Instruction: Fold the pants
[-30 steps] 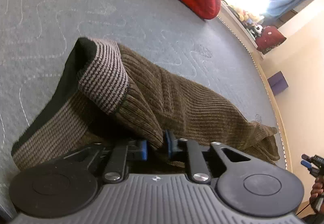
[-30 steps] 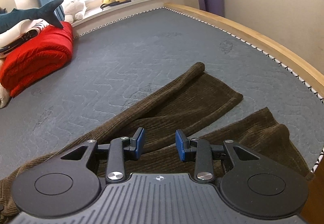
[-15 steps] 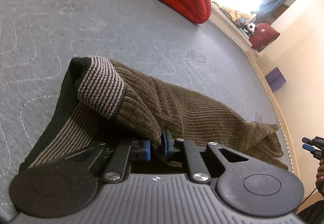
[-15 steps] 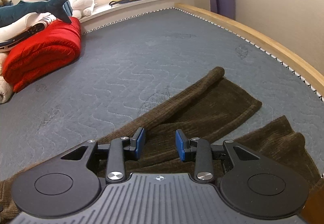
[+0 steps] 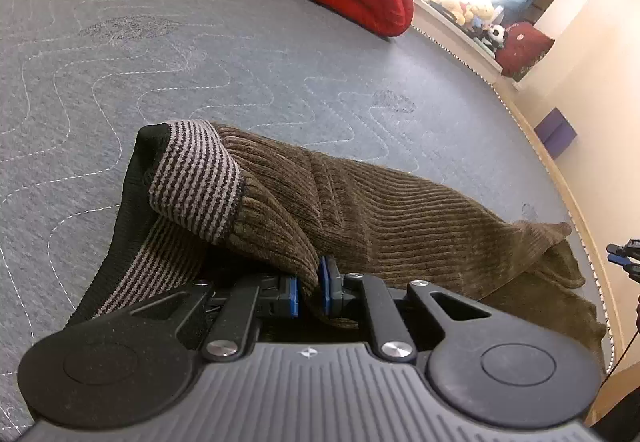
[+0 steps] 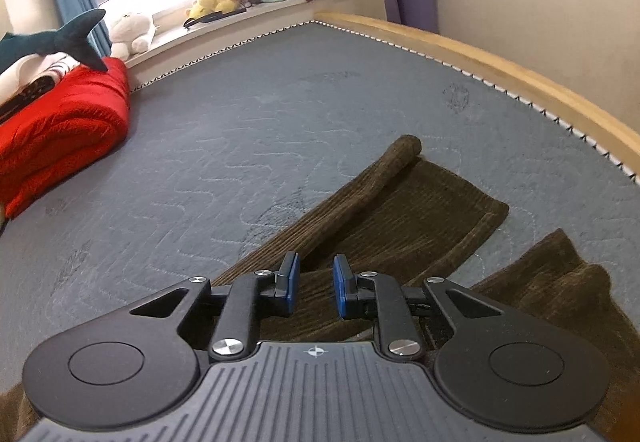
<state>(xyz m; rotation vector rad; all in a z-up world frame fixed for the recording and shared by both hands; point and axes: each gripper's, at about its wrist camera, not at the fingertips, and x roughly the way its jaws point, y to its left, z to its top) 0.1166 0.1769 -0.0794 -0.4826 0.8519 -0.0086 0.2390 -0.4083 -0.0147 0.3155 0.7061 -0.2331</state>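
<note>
The brown ribbed corduroy pants (image 5: 384,202) lie on the grey-blue quilted mattress (image 5: 160,54), waist end towards the left gripper and the legs running off towards the bed's wooden edge; the left gripper (image 5: 309,292) is clenched on a fold of the corduroy just below the striped grey-and-black knit waistband (image 5: 196,178), which is raised and turned over, probably so the waist can be carried across for a fold; the right gripper (image 6: 314,286) hovers over the leg fabric with its blue pads apart and nothing between them, placed, I judge, to pinch the nearer leg; counted: one pair of pants with two legs (image 6: 400,210) splayed apart, one edge rolled over; two grippers; one red quilted blanket (image 6: 60,130) folded at the far side; one blue-grey plush shark (image 6: 52,38) above it.
</note>
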